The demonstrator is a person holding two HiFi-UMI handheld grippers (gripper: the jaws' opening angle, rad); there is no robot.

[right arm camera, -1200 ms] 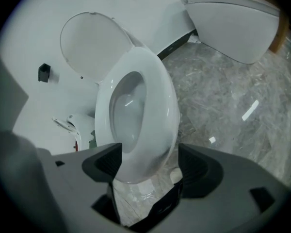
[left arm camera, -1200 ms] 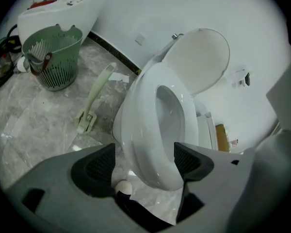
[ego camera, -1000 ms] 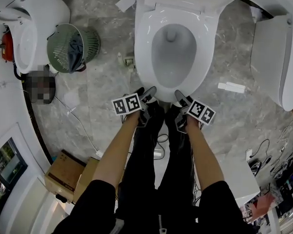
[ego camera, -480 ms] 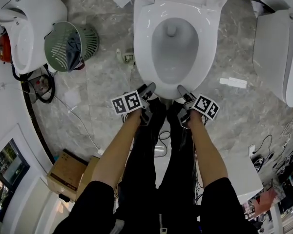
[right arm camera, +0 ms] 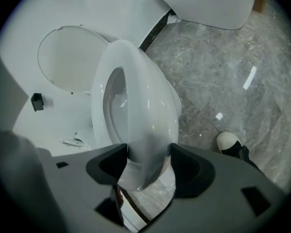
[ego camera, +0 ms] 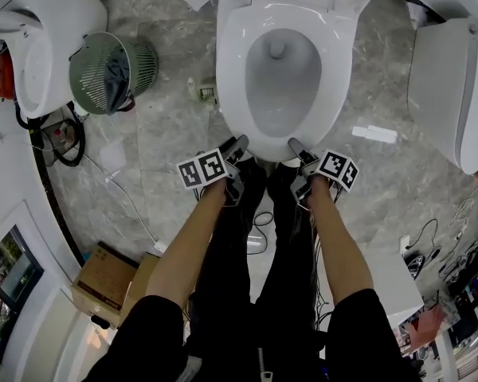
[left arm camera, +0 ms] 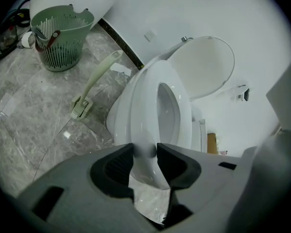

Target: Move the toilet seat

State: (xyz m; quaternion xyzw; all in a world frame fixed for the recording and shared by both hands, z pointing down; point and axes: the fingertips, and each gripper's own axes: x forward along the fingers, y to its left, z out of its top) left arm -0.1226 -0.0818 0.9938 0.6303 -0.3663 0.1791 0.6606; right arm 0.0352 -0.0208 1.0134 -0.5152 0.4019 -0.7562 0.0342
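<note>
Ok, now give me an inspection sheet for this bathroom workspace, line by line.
Surface: grey marble floor, small bits scattered on it.
Job's things: toilet seat down on the bowl; lid raised.
Clutter: green basket; brush lying on the floor; cardboard box; white strip.
Grippers: left gripper and right gripper, each clamped on the seat's front rim.
Cables: black cable at left; white cord; loose wires at right.
Surroundings: left fixture and right fixture, both white.
</note>
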